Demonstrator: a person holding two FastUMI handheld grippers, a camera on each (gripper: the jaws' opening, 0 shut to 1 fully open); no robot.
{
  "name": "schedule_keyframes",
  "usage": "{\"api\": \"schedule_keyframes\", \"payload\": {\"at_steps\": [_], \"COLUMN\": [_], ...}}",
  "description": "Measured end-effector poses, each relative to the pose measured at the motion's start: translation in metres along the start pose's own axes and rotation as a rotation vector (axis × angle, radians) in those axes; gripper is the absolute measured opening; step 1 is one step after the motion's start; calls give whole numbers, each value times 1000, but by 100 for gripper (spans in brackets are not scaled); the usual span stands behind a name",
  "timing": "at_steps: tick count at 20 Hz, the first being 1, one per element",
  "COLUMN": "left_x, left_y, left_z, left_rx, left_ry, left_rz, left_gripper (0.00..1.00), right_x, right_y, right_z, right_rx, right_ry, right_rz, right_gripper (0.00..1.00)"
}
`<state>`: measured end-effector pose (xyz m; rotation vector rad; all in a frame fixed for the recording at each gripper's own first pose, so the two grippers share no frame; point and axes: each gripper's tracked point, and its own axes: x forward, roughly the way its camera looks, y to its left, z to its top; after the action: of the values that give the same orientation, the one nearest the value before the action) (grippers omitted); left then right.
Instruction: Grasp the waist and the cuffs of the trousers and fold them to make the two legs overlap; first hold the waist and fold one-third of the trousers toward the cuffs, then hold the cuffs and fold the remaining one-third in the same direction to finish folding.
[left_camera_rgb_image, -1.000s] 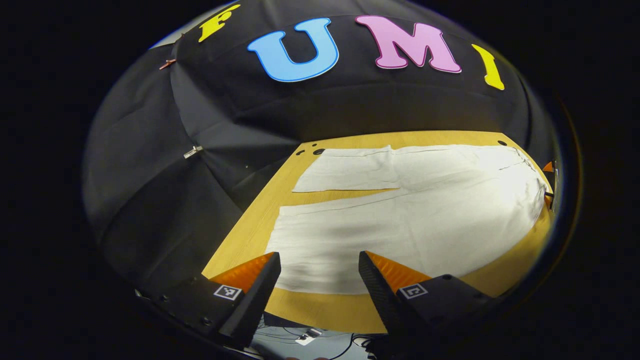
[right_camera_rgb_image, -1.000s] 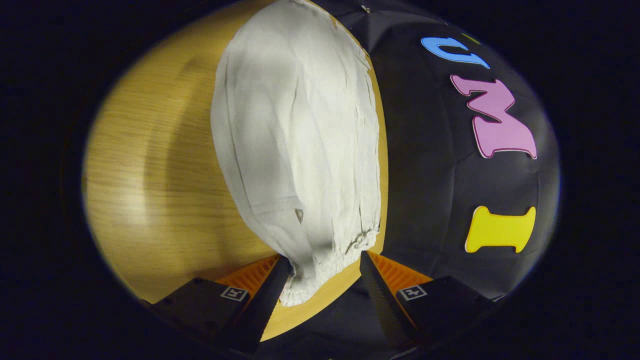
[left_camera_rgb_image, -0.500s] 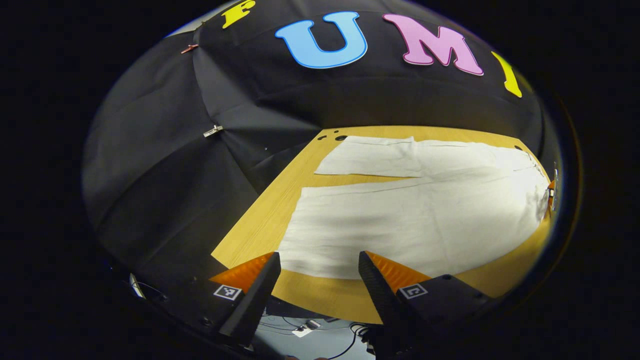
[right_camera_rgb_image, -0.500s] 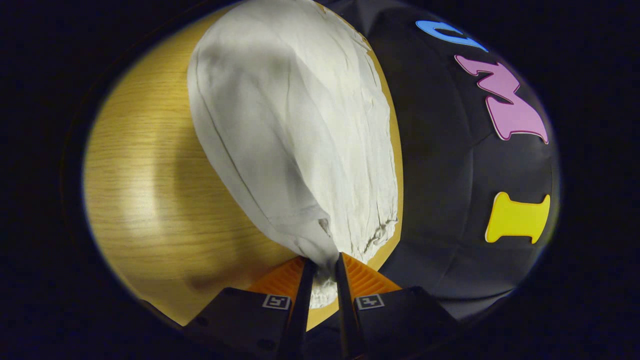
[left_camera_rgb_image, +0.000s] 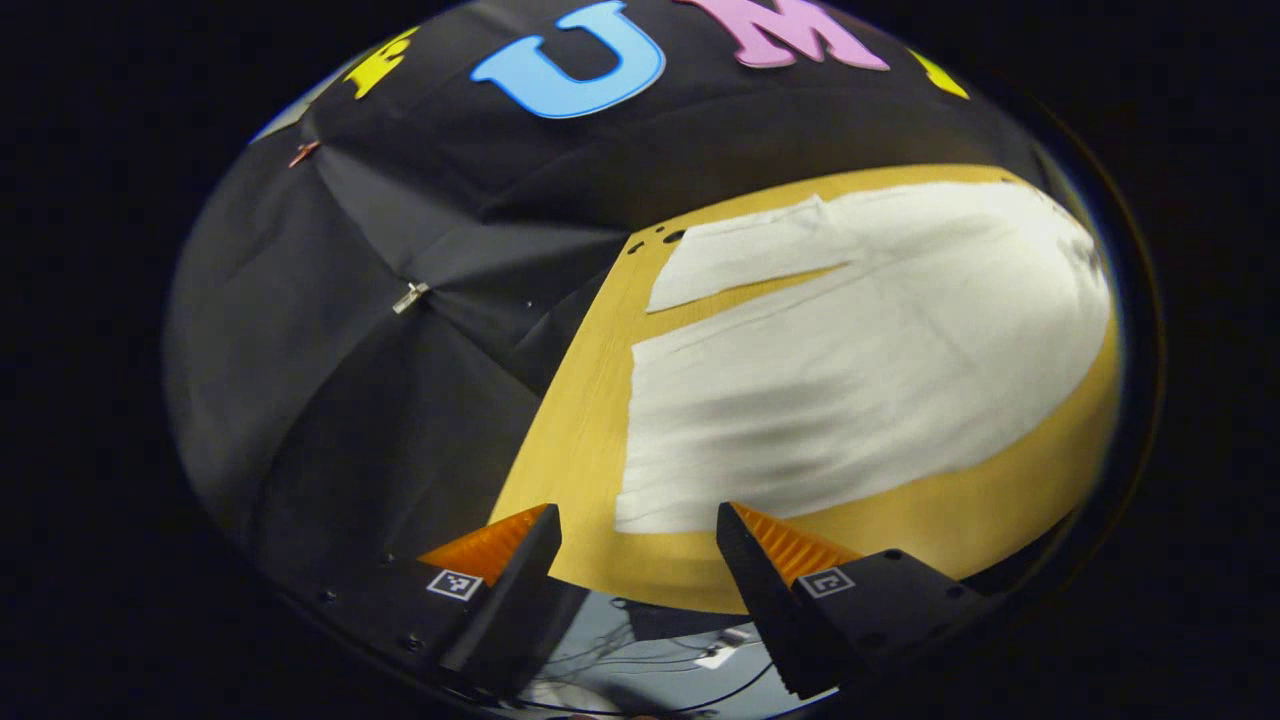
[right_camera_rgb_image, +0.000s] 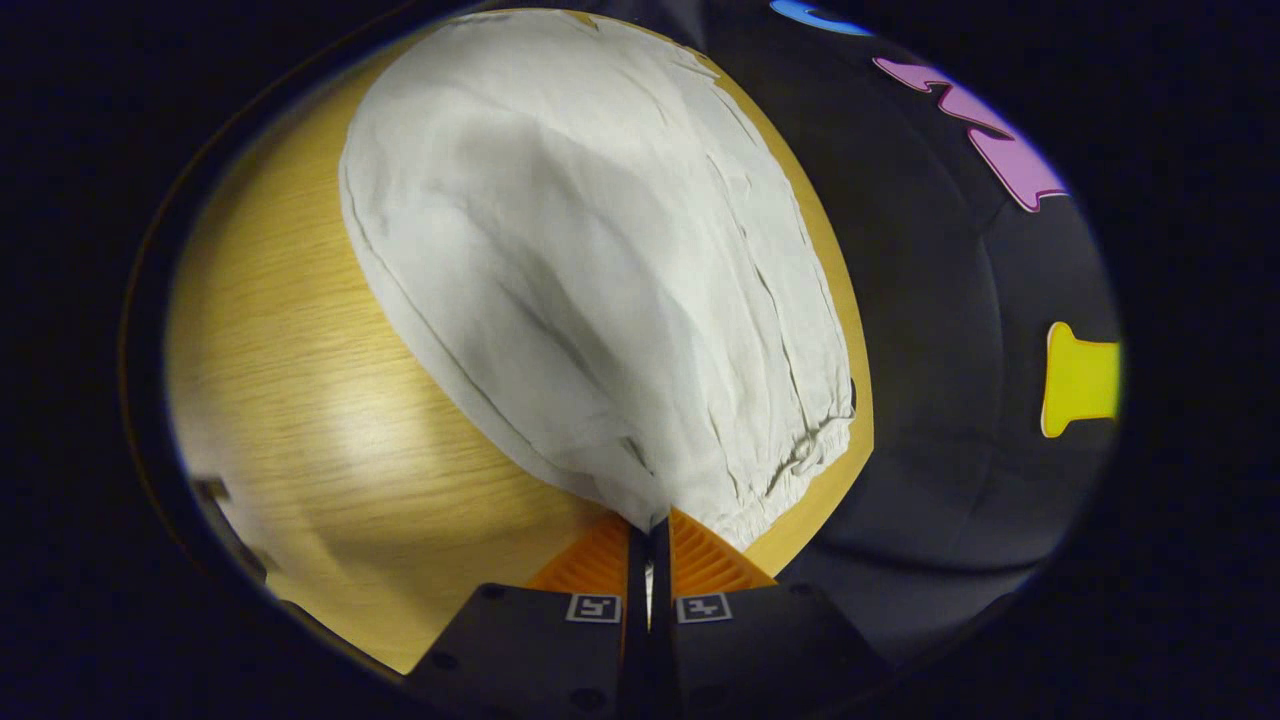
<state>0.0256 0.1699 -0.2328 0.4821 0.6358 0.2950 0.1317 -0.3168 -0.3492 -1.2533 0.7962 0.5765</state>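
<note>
Lying spread across the wooden bench (left_camera_rgb_image: 590, 400), the white trousers (left_camera_rgb_image: 860, 340) have both legs flat and side by side, a narrow wedge of bare wood showing between them near the cuffs. The left tongs (left_camera_rgb_image: 638, 540) hover with their fingers wide apart just off the near cuff corner, touching nothing. In the right gripper view the right tongs (right_camera_rgb_image: 650, 525) are pressed together on a pinch of the gathered waist (right_camera_rgb_image: 740, 490), and the cloth (right_camera_rgb_image: 600, 280) rises in creases that run toward that pinch. Black booth cloth (left_camera_rgb_image: 400, 330) hangs behind the bench.
</note>
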Motion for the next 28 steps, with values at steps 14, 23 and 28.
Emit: {"api": "schedule_keyframes", "payload": {"at_steps": [14,23,28], "left_x": [59,96,102], "left_y": [2,-21,-22], "left_z": [-18,6,7], "left_rx": [763,1085,1065], "left_ry": [-79,-74,-28], "left_rz": [-178,-486,-495], "left_gripper": [95,51,21], "right_x": [-2,-2,-2], "right_y": [3,3,3], "right_z": [1,1,1], "right_rx": [-81,-111,-116], "right_ry": [37,48,49], "right_rz": [-8,-18,-19], "right_gripper": [5,5,5]}}
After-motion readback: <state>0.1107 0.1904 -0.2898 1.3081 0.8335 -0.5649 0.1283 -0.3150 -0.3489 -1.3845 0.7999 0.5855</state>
